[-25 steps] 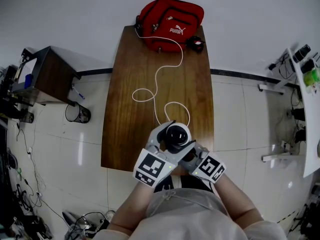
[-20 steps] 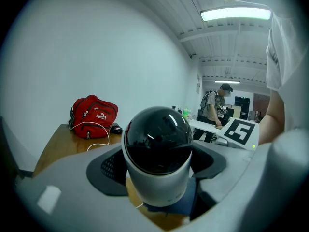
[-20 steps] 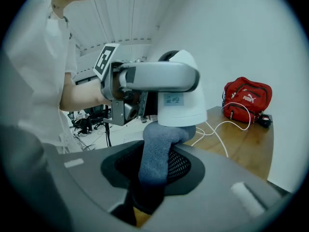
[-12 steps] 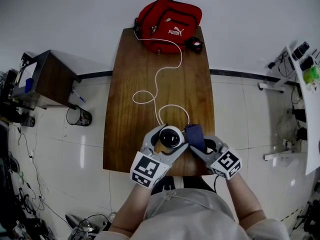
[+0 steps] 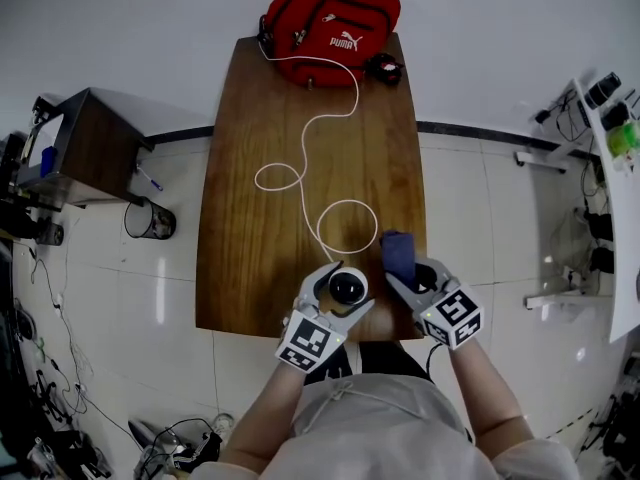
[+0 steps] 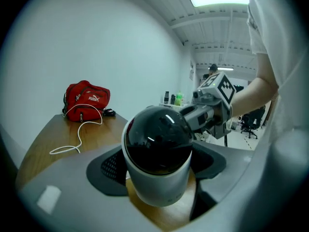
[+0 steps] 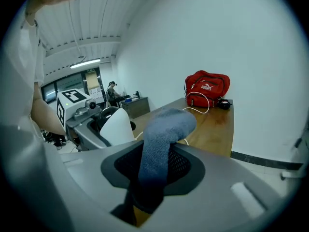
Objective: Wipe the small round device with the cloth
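Observation:
The small round device [image 5: 347,287] is white with a glossy black dome [image 6: 157,138]. My left gripper [image 5: 338,290] is shut on its white body [image 6: 155,180], holding it over the near edge of the wooden table [image 5: 270,258]. A folded blue cloth [image 5: 398,254] stands up between the jaws of my right gripper [image 5: 408,271], which is shut on it, just right of the device and apart from it. In the right gripper view the cloth [image 7: 159,149] rises from the jaws, with the device [image 7: 113,125] at the left. A white cable [image 5: 310,158] runs from the device toward the far end.
A red bag [image 5: 330,20] lies at the table's far end with a small black item [image 5: 384,67] beside it. A dark side cabinet [image 5: 80,148] and a wire bin [image 5: 150,221] stand on the floor at the left. Desks with clutter [image 5: 612,118] line the right.
The right gripper with the cloth has drawn away from the device, from over it to its right side. The left gripper and device have shifted slightly nearer the table's edge.

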Motion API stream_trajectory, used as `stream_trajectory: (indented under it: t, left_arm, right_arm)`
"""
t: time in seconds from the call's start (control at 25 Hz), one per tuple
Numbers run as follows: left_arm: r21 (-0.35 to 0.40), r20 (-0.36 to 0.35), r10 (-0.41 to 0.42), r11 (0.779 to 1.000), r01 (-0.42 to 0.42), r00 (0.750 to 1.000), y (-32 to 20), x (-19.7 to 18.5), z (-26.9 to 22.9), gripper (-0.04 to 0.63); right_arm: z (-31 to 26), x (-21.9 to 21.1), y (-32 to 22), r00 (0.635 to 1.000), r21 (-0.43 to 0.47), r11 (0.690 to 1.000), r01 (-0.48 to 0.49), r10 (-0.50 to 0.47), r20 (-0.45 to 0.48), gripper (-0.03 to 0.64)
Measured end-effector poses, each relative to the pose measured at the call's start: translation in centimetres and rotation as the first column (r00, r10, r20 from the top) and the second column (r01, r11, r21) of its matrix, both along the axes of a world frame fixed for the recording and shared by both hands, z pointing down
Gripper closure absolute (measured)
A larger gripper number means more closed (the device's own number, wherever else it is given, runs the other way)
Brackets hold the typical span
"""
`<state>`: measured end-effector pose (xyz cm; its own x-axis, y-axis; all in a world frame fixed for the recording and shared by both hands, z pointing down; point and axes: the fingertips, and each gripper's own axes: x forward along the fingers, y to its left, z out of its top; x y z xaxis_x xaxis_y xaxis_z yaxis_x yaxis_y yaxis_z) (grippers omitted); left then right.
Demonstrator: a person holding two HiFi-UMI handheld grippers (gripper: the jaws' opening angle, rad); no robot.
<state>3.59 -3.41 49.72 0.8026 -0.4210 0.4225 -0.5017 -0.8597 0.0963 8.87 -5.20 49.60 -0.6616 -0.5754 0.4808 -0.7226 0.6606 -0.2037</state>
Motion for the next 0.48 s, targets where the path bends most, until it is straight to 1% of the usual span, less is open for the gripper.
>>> stream_trajectory:
  t: [0.12, 0.24, 0.4, 0.48]
  left_arm:
    - [0.010, 0.026, 0.016, 1.000, -0.016, 1.000, 1.0, 0.7, 2.6, 0.224]
    - [0.019, 0.040, -0.010, 1.000, 0.009, 0.999, 1.0, 0.8, 4.6, 0.225]
    - [0.019, 0.048, -0.046, 0.999, 0.045, 0.998, 1.3, 0.5, 7.2, 0.225]
    - [0.027, 0.056, -0.059, 0.998, 0.058, 0.997, 1.4, 0.5, 8.1, 0.224]
  right_arm:
    - [1.8, 0.2, 0.6, 1.000, -0.034, 0.999, -0.024, 0.024, -0.001, 0.497]
    - [3.6, 0.7, 1.1, 0.999, -0.064, 0.997, -0.045, 0.043, -0.022, 0.497]
    - [4.8, 1.4, 2.0, 0.998, -0.084, 0.995, -0.056, 0.057, 0.003, 0.497]
    - [5.2, 2.2, 2.1, 0.997, -0.078, 0.994, -0.073, 0.073, -0.003, 0.497]
